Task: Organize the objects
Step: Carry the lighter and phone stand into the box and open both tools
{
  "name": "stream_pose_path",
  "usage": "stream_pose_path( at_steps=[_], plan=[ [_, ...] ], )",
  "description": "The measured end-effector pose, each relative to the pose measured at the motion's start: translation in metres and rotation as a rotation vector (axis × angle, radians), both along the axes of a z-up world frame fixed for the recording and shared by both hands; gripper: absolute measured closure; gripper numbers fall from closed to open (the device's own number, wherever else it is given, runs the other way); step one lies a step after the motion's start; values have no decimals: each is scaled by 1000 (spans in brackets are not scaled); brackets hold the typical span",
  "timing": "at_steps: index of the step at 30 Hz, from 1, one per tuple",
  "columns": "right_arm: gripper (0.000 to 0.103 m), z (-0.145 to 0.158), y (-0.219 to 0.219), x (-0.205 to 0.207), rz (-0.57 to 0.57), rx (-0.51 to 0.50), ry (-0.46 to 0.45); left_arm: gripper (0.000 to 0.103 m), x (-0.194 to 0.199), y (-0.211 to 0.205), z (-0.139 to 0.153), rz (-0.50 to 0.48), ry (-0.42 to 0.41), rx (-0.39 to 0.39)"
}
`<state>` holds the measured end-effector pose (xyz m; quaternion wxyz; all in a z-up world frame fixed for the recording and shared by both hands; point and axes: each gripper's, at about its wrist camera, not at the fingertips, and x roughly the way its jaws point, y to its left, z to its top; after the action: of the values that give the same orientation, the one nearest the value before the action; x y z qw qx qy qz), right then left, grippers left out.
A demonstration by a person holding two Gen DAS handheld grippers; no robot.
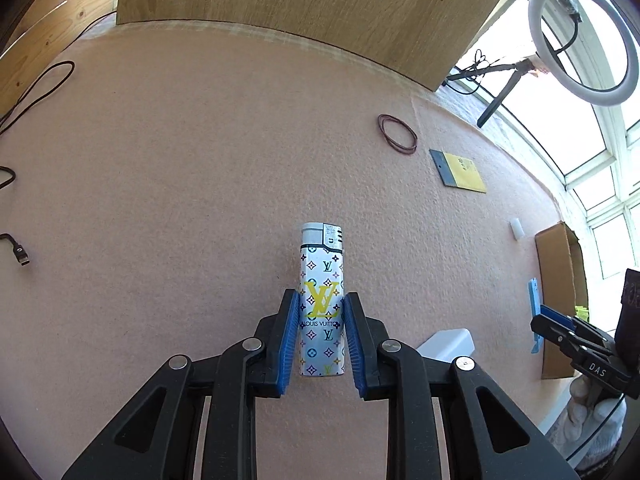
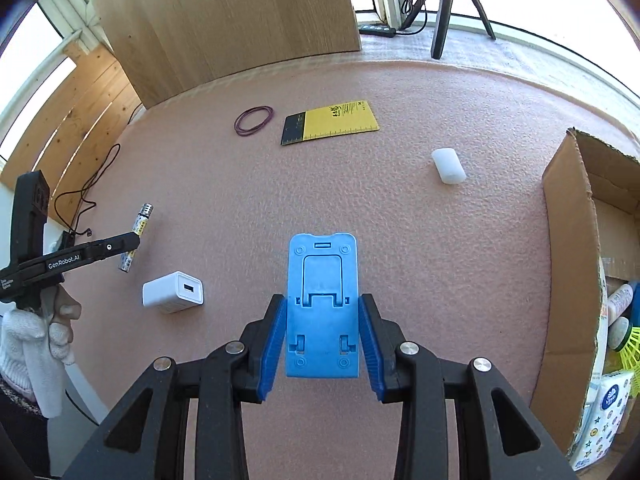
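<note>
My left gripper [image 1: 321,306] is shut on a white patterned lighter [image 1: 322,276], held above the pink mat with its cap pointing away from me. In the right wrist view the same lighter [image 2: 136,236] shows at the left, clamped in the left gripper [image 2: 132,242], which a gloved hand [image 2: 36,344] carries. My right gripper [image 2: 322,308] is shut on a blue folding phone stand [image 2: 322,304], its blue pads pressed on both long edges. From the left wrist view the right gripper [image 1: 538,316] appears at the right edge with the blue stand [image 1: 533,300] seen edge-on.
On the pink mat [image 2: 400,220] lie a white USB charger [image 2: 173,292], a white capsule-shaped case [image 2: 449,165], a yellow-and-black notepad [image 2: 330,122] and dark rubber bands [image 2: 254,120]. An open cardboard box [image 2: 576,280] holding several items stands at the right. A black cable [image 1: 36,88] lies far left.
</note>
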<state>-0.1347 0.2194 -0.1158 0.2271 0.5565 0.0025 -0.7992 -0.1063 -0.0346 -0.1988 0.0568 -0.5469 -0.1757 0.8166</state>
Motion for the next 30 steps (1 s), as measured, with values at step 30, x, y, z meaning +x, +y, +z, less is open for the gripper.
stream_pose_path(
  at_steps=[30],
  plan=[
    [70, 59, 201, 61, -312, 17, 133, 79, -20, 277, 92, -484, 158, 60]
  ],
)
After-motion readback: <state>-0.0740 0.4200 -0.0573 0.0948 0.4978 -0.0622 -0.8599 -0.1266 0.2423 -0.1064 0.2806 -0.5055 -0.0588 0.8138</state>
